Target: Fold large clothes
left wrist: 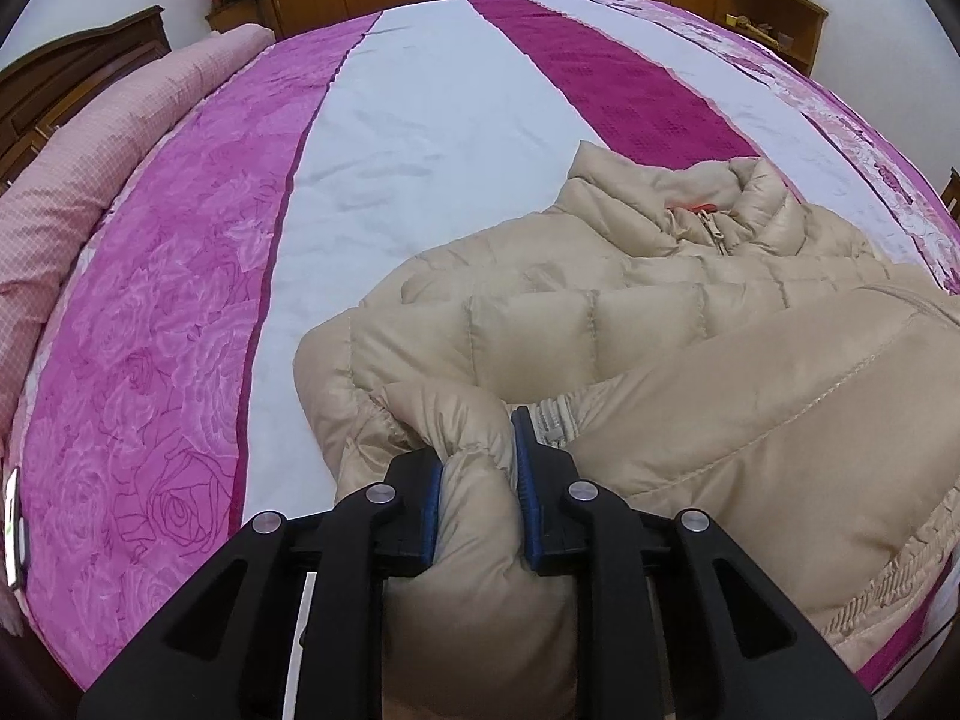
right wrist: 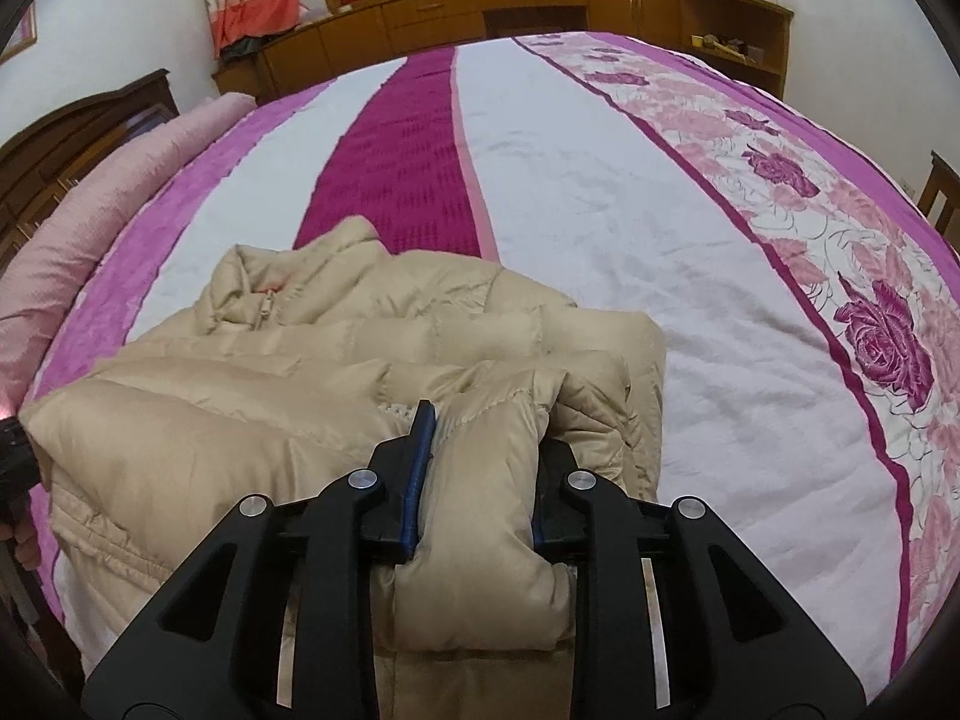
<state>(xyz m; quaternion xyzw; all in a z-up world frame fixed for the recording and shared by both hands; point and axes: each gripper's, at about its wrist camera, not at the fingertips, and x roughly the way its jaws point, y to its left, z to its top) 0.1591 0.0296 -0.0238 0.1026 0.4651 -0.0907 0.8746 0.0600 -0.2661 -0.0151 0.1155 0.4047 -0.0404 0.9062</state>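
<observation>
My left gripper (left wrist: 480, 480) is clamped on a thick bunch of the beige puffer jacket (left wrist: 630, 312), its blue pads (left wrist: 432, 510) pressed against the padding on both sides, with the gathered cuff bulging just ahead of the tips and a strip of zipper right beside the right-hand finger. My right gripper (right wrist: 480, 468) pinches another fat fold of the same jacket (right wrist: 270, 384), the cloth swelling out between the two black fingers and hiding most of the right-hand pad. The jacket lies on the bed (left wrist: 420, 138) straight ahead of both tools, its near part raised and doubled over toward me, its collar (right wrist: 270, 294) with the zipper pull farthest away, to the right of my left tool and to the left of my right one. Beyond the collar the pink, white and magenta striped bedspread (right wrist: 570, 180) stretches away. Far ahead stands a long wooden cabinet (right wrist: 480, 6), and off to the left a rolled pink quilt (left wrist: 90, 168) runs along the bed's edge.
</observation>
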